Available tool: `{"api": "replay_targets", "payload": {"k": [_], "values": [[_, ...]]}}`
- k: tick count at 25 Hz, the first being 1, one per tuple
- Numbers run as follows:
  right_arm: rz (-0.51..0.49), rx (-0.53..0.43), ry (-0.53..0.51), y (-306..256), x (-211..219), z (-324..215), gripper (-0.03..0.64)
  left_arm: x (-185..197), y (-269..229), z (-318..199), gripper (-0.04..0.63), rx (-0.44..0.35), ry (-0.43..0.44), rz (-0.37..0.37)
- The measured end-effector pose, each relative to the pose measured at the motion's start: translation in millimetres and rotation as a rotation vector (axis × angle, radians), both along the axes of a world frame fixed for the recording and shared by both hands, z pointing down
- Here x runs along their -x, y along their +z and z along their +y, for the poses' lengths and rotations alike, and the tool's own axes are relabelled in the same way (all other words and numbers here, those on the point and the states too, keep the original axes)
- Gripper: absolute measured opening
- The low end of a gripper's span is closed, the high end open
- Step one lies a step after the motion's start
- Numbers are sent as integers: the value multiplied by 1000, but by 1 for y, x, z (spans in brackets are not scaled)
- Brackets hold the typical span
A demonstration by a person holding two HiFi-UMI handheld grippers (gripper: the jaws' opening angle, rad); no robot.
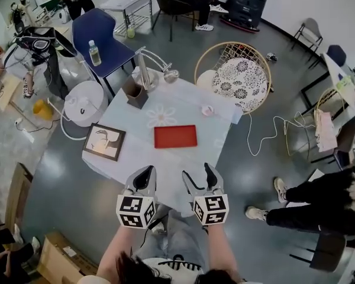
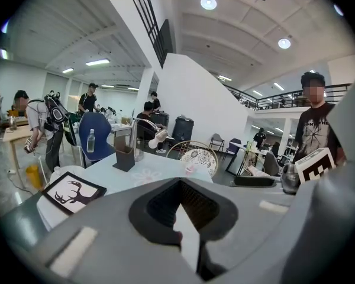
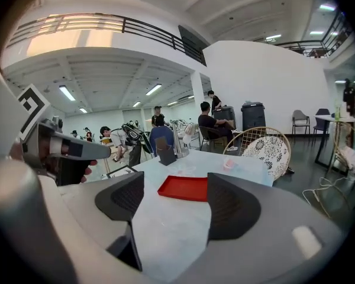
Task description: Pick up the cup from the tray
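The cup (image 1: 207, 110), a small pinkish thing as far as can be made out, does not stand on the tray (image 1: 175, 136). It sits on the table (image 1: 136, 164) beyond the tray's far right corner, ahead of the right gripper (image 1: 196, 170) and slightly to its right. The red tray lies flat and looks bare, straight ahead of both grippers, between them and the cup.

The right gripper hangs at the table's near edge with its jaws wide apart and nothing between them. Its own view looks through the gap at the tray. That open stance probably means it is the one meant to take the cup, which lies on its side of the table.

The left gripper (image 1: 147, 173) is level with it, just to its left. Its jaws are drawn together with only a thin wedge of tabletop showing between the pads, and it grasps nothing. It seems to be idle.

Neither gripper is near the cup, so the reach has yet to begin. It must pass over or around the tray.
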State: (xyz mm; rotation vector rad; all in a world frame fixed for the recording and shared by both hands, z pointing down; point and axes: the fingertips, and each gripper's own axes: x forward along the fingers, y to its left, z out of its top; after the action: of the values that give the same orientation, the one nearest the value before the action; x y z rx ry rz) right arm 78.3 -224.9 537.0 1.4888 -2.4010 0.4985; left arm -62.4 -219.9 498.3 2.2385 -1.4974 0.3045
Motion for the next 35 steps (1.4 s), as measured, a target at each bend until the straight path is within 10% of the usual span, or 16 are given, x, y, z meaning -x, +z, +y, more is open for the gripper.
{"api": "replay_targets", "payload": {"k": [8,35], "values": [[36,-80,56,-49,-2,14,23,3,-33,17,0,-58,4,24],[163,-96,-19,-69,32,58,21,-1,-48,58,0,-96,59,7]]}}
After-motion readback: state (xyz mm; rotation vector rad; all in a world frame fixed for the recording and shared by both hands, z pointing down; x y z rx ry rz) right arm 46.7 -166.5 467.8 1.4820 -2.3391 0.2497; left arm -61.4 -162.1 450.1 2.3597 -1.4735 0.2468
